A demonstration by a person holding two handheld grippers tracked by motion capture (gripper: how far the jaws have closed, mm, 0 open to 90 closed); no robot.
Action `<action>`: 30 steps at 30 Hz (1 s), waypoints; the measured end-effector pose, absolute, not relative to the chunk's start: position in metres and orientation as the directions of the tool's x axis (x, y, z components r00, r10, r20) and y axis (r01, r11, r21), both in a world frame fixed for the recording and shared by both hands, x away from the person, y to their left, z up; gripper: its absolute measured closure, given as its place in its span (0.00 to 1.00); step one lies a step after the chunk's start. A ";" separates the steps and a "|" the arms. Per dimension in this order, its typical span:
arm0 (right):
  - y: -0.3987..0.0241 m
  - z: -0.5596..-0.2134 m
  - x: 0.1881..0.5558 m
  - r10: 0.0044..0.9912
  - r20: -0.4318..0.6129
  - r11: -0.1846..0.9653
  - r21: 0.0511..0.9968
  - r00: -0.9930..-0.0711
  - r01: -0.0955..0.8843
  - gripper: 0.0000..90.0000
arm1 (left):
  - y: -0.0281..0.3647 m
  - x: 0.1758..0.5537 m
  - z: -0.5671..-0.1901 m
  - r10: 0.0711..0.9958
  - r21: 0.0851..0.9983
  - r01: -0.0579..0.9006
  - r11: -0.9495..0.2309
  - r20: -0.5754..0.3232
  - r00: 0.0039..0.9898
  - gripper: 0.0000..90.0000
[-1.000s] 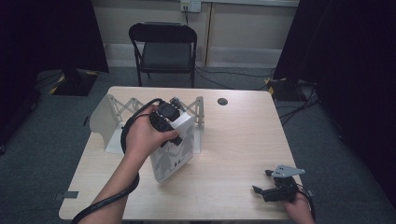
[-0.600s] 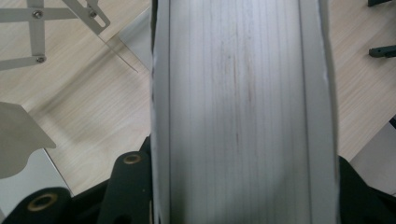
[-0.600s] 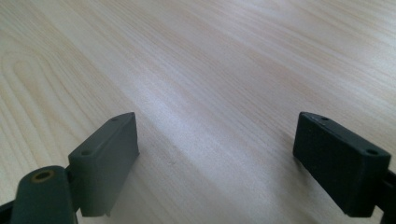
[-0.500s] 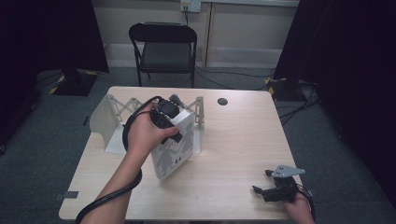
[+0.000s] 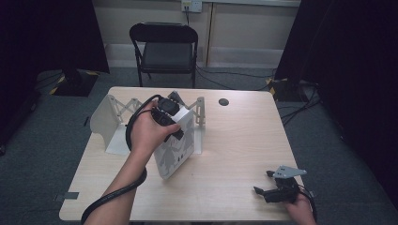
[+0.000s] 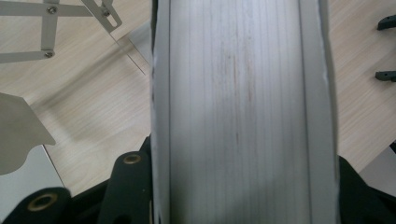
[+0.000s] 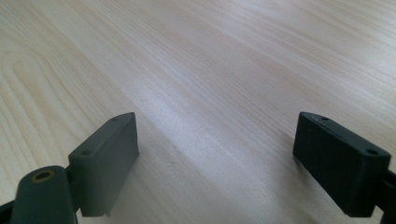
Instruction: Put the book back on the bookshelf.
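A white book [image 5: 176, 150] with grey figures on its cover stands tilted on the wooden table [image 5: 234, 140]. Gripping its top edge from above is my left gripper [image 5: 166, 115], shut on it. In the left gripper view the book's pale edge [image 6: 243, 93] runs up between the two black jaws and fills the gap. Just behind and left of the book stands a white folding scissor-arm book rack [image 5: 110, 124]. My right gripper [image 5: 262, 182] rests low at the table's front right corner, open, with bare wood between its pads [image 7: 107, 158].
A black folding chair [image 5: 164, 51] stands behind the table. A small dark round disc [image 5: 224, 101] lies near the far edge. The rack's scissor arms [image 6: 46, 32] sit close beside the book. Cables run over the floor at the right.
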State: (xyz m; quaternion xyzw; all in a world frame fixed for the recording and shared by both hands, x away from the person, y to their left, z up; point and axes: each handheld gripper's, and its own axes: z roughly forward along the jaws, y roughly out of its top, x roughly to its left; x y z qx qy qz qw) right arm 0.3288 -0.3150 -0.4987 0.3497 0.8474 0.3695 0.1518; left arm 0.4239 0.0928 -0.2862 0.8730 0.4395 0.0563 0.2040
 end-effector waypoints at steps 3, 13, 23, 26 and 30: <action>-0.315 -0.499 0.329 0.705 0.001 0.483 0.732 -0.709 0.481 0.15 | 0.090 0.426 -0.286 0.796 0.401 0.749 -0.528 -0.074 0.601 0.58; -0.315 -0.499 0.329 0.705 0.002 0.483 0.732 -0.710 0.481 0.15 | 0.083 0.432 -0.282 0.811 0.401 0.762 -0.508 -0.075 0.580 0.58; -0.315 -0.499 0.329 0.704 0.002 0.483 0.732 -0.710 0.481 0.15 | 0.082 0.437 -0.279 0.816 0.398 0.768 -0.502 -0.077 0.574 0.58; -0.315 -0.499 0.329 0.704 0.002 0.483 0.732 -0.710 0.481 0.15 | 0.081 0.439 -0.279 0.815 0.395 0.767 -0.507 -0.072 0.575 0.58; -0.315 -0.499 0.329 0.704 0.001 0.483 0.732 -0.710 0.481 0.15 | 0.081 0.442 -0.279 0.819 0.399 0.773 -0.494 -0.086 0.568 0.58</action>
